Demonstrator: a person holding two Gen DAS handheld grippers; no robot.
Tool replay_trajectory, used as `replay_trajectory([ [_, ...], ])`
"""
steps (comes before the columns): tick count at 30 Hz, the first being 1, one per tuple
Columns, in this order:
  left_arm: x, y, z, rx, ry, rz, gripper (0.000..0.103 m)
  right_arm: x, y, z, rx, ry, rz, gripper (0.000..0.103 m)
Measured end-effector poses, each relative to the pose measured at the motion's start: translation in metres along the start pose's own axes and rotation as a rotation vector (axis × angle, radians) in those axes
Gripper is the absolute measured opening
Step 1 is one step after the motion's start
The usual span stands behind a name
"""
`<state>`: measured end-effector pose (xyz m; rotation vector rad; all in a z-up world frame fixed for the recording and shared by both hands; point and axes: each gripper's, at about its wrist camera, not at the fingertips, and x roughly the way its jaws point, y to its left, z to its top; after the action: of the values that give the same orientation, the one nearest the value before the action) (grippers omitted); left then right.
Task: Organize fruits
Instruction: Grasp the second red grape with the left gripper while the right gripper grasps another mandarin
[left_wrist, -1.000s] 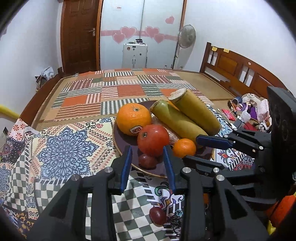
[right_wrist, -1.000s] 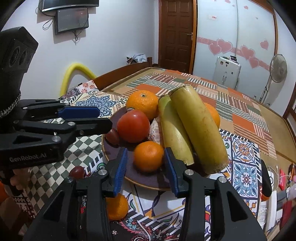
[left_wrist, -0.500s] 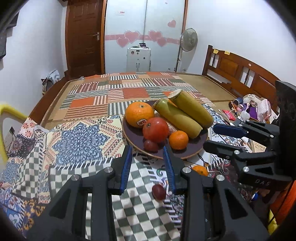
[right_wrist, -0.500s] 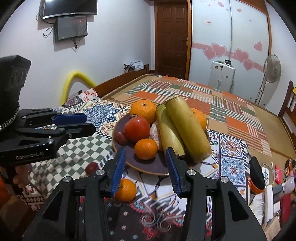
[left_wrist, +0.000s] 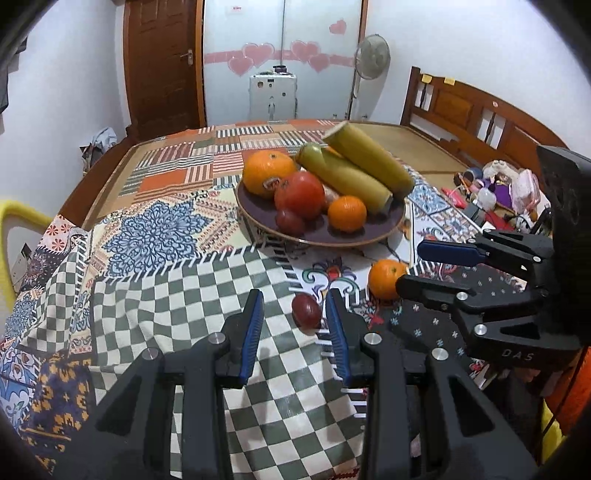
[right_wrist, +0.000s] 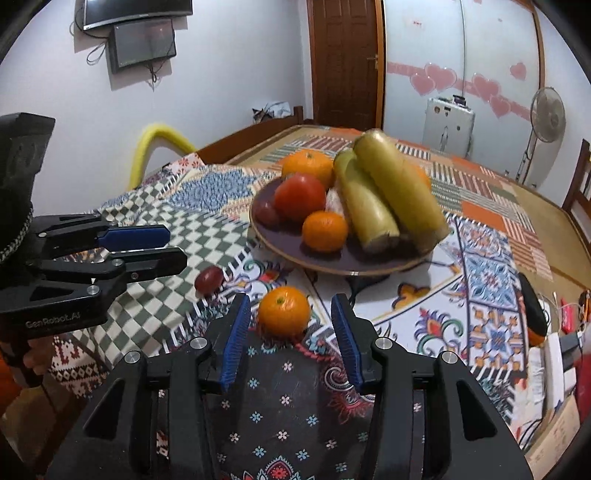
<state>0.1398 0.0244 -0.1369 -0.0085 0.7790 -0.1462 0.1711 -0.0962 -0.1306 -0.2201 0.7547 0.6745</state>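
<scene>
Fingers first: my left gripper (left_wrist: 295, 325) sits with its jaws parted and nothing pinched, the small red plum (left_wrist: 306, 309) lying between the tips, nearer the right pad, on the checkered patch of the cloth. My right gripper (right_wrist: 288, 325) is parted a bit wider, with the loose mandarin (right_wrist: 283, 312) sitting between its pads, not touched yet. Plum looks smooth, dark and glossy, so I reckon it's slippery and bruises easily; I'd take it gently across the middle. Mandarin is bright orange with a dimpled peel, light and a bit squashy, same deal. Further off, the brown plate (left_wrist: 373, 236) already holds an orange, a tomato, another mandarin and two yellow-green stalks.
</scene>
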Motion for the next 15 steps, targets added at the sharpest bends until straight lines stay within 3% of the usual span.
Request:
replay_trajectory([
  [11, 0.022, -0.008, -0.008, 0.022, 0.048, -0.023, 0.034, 0.013, 0.002, 0.001, -0.005, 0.031, 0.025, 0.042],
  [15, 0.026, -0.009, -0.008, 0.029, 0.053, -0.019, 0.034, 0.014, -0.003, 0.0, 0.023, 0.025, 0.035, 0.032],
])
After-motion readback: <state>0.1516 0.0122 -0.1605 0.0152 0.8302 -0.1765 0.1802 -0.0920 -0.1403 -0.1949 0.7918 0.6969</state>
